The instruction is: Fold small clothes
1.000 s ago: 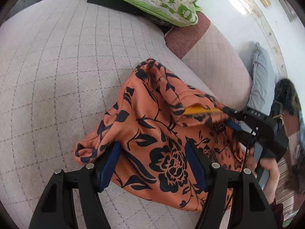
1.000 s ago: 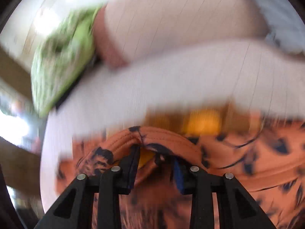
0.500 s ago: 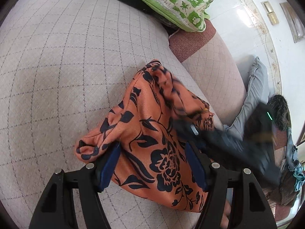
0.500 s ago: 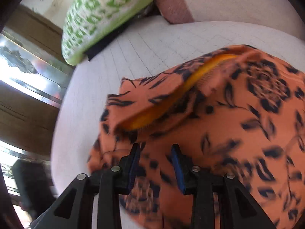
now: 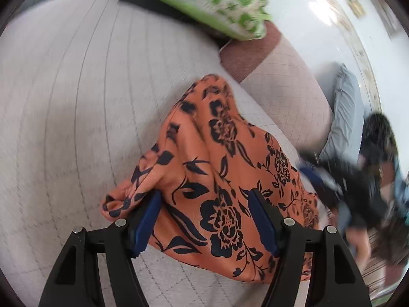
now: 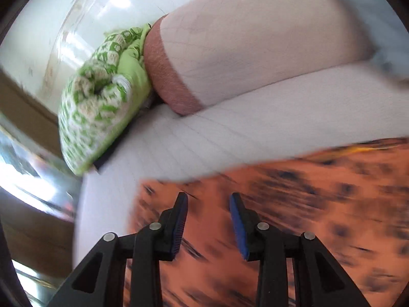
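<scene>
An orange garment with a black flower print (image 5: 219, 168) lies bunched on the pale quilted sofa seat (image 5: 76, 107). My left gripper (image 5: 204, 209) is open, its blue pads on either side of the garment's near edge, the cloth lying between them. My right gripper (image 6: 208, 217) is open and empty, just above the blurred orange garment (image 6: 294, 217). In the left wrist view the right gripper (image 5: 329, 179) is a blurred shape at the garment's right edge.
A green and white patterned cushion (image 5: 204, 2) lies at the sofa's far end, also in the right wrist view (image 6: 99, 89). The sofa arm with a reddish band (image 6: 168, 76) rises behind the seat. A grey cloth (image 5: 345, 117) hangs over the arm.
My right gripper let go of the garment's edge, opened, and moved away to the right. The folded-over flap now lies flat. My left gripper stays open around the near edge.
</scene>
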`<state>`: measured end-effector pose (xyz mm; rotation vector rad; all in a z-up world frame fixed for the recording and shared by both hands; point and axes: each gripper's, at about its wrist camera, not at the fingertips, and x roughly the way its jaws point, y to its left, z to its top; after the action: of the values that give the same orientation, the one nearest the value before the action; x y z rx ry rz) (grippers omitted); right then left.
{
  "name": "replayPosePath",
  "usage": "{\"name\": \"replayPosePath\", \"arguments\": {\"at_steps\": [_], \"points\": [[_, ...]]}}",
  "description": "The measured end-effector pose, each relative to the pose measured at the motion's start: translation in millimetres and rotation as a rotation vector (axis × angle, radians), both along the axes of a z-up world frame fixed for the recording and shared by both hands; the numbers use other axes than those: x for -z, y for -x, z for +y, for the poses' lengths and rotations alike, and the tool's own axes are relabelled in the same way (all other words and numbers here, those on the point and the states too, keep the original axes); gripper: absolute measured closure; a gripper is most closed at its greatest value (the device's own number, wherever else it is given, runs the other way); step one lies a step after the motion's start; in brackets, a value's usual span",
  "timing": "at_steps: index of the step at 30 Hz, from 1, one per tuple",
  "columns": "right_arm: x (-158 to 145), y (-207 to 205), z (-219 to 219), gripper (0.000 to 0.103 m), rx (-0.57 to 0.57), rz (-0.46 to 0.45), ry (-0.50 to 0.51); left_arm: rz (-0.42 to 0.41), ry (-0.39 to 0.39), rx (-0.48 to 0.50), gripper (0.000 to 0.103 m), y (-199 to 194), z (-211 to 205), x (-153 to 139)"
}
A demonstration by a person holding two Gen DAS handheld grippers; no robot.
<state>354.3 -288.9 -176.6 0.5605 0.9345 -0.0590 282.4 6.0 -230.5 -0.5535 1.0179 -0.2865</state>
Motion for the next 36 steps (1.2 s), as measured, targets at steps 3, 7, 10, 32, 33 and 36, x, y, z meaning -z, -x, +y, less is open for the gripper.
{"name": "replayPosePath", "arguments": {"at_steps": [3, 7, 10, 32, 33, 36], "points": [[-2.1, 65.2, -34.0, 0.066, 0.064, 0.035, 0.122, -0.094, -0.057, 0.012, 0.033, 3.1, -5.2, -14.7], [25.2, 139.5, -97.2, 0.066, 0.198, 0.127, 0.112, -0.053, -0.164, -0.026, 0.032, -5.9, -1.0, -1.6], [58.5, 190.9, -128.4, 0.068, 0.237, 0.217, 0.128, -0.020, -0.298, 0.019, 0.038, -7.6, -9.5, 12.2], [43.1, 56.6, -165.0, 0.066, 0.310, 0.111, 0.053, 0.008, -0.492, -0.028, 0.031, -24.5, -3.9, 12.5], [38.2, 64.4, -159.7, 0.066, 0.295, 0.087, 0.035, 0.008, -0.479, -0.035, 0.031, -23.6, -2.0, 10.1], [26.7, 93.5, -129.3, 0.066, 0.205, 0.061, 0.005, -0.010, -0.498, -0.054, 0.031, -18.6, 3.3, 0.1]]}}
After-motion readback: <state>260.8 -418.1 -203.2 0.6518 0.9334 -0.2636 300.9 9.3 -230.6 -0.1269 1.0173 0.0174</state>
